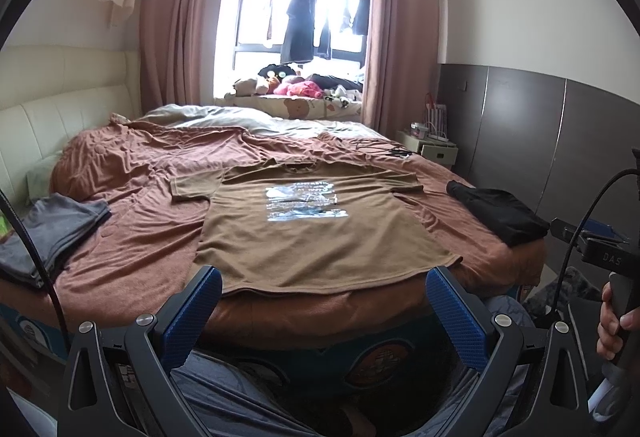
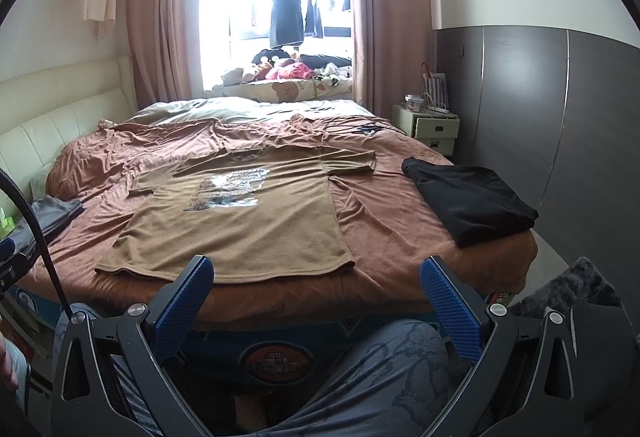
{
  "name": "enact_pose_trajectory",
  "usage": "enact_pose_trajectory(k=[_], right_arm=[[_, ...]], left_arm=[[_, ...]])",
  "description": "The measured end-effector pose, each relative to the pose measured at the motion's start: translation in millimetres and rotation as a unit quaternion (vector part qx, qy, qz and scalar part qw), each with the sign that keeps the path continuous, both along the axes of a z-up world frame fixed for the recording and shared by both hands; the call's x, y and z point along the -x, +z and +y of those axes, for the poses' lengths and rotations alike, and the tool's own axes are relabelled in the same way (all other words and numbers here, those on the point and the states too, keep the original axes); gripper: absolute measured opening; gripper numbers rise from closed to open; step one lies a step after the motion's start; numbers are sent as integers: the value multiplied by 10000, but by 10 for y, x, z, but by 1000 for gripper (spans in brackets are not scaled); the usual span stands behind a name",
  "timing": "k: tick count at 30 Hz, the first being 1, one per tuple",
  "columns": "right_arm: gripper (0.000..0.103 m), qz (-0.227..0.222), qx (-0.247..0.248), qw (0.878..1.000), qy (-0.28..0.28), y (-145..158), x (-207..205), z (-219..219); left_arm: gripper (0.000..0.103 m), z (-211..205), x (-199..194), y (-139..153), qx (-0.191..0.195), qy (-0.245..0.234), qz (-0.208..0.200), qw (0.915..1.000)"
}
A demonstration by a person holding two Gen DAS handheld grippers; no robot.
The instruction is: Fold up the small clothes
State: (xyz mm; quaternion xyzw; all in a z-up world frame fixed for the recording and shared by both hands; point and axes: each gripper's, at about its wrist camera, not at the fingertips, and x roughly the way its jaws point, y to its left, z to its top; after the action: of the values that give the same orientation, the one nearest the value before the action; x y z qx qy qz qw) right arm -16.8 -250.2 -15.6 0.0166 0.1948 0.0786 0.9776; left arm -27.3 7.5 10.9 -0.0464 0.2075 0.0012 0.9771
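I'm holding both claws, left [image 1: 324,299] and right [image 2: 316,291], spread wide and empty at the bed's [image 2: 400,205] near edge, since the tee [image 1: 316,229] is lying flat, print up, awaiting folding.

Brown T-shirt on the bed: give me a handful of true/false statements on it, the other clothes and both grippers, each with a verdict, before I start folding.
1. The brown T-shirt lies spread flat, print side up. True.
2. The left gripper is clamped on the shirt's hem. False: its jaws are wide open, short of the hem, holding nothing.
3. A folded black garment lies to the right of the shirt. True.
4. The grey garment sits on top of the shirt. False: it lies apart, at the bed's left edge.
5. The right gripper holds a sleeve. False: it is open and empty, near the bed's near edge.
6. Both sleeves are spread outward. True.
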Motion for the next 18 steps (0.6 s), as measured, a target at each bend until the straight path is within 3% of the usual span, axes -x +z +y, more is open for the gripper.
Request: enact_pose_trajectory(k=[18], right_arm=[[103, 104, 109, 9997, 193, 3, -147, 90]], left_arm=[[103, 301, -55, -18, 108, 220, 139, 9996]])
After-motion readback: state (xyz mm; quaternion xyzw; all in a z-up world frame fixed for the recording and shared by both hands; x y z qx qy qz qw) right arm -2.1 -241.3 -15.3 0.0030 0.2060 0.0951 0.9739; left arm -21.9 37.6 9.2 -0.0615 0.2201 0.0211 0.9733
